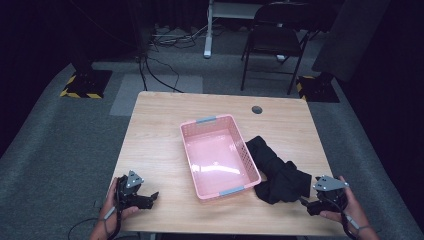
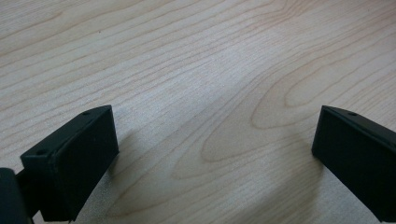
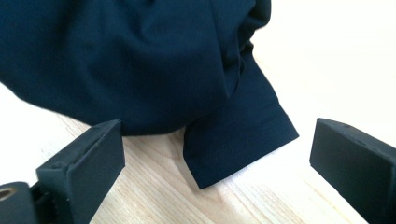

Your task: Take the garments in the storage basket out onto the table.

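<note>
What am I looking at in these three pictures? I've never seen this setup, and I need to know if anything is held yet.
No robot arm here: a person holds a pair of hand tongs in each hand. The high view looks down on the table, with the left tongs at its left and the right tongs at its right. The other two pictures come from cameras riding on the tongs, looking out between their black jaws.

On the table lie an empty pink basket and, right of it, a crumpled dark cloth. The left tongs are open over bare wood. The right tongs are open too, with a corner of the cloth lying between the jaws. Nothing is held yet.
</note>
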